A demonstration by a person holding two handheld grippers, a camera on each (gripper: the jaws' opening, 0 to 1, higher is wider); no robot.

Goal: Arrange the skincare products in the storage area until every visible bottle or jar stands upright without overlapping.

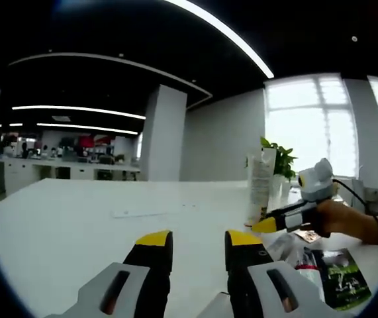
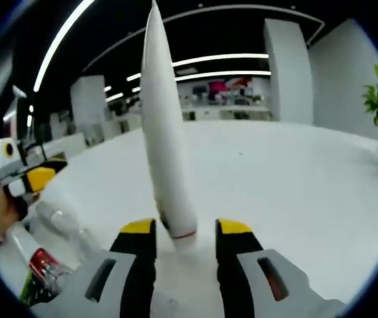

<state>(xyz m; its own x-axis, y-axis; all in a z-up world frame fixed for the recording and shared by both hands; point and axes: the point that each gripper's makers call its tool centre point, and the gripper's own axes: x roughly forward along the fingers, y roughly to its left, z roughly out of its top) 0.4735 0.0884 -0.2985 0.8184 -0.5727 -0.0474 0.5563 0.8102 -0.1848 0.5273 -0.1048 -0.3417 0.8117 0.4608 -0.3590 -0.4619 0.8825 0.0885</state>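
A tall white tube (image 2: 165, 132) stands upright on its cap on the white table, right between the jaws of my right gripper (image 2: 186, 228). The jaws are open, with a gap showing on the tube's right side. In the left gripper view the same tube (image 1: 260, 185) stands at the right, with the right gripper (image 1: 266, 226) reaching its base, held by a hand (image 1: 347, 222). My left gripper (image 1: 199, 240) hovers over bare table, open, nothing between its jaws. A clear bottle (image 2: 69, 228) and a red-capped item (image 2: 43, 265) lie on their sides.
A dark green packet (image 1: 337, 278) and other small products lie at the table's right edge. A potted plant (image 1: 278, 159) stands behind the tube near the window. The left gripper (image 2: 33, 177) appears at the left of the right gripper view. White tabletop (image 1: 96, 225) stretches away.
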